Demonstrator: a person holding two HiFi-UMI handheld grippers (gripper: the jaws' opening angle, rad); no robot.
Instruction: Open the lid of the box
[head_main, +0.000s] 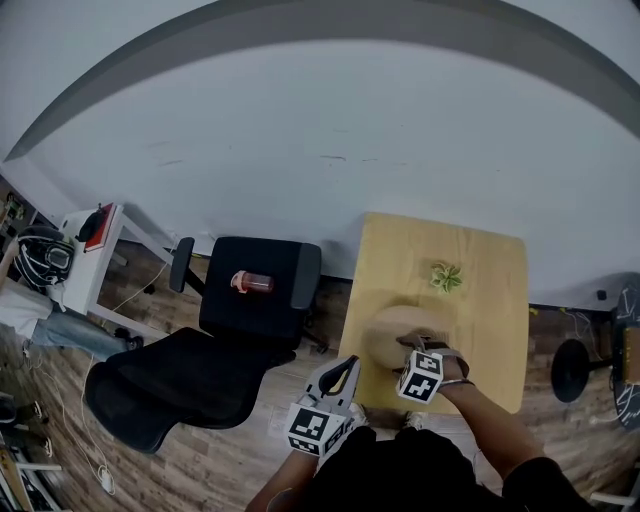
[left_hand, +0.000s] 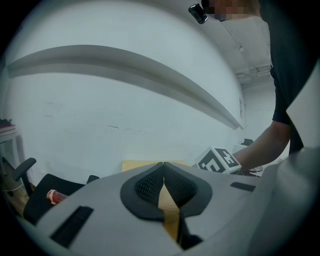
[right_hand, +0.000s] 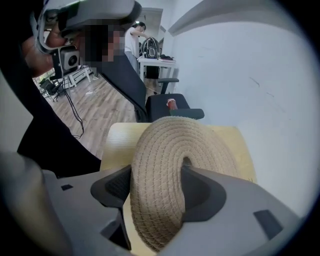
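Observation:
A round woven straw box stands on a small yellow wooden table. In the right gripper view its coiled lid fills the space between the jaws: one pad lies against the outer rim, the other in the dip at the lid's middle. My right gripper is shut on that lid and reaches in from the table's near edge. My left gripper hangs off the table's near left corner, its pads together with nothing held.
A small green plant sits on the table behind the box. A black office chair with a red bottle on its seat stands to the left. A white wall lies beyond, a round black stool on the right.

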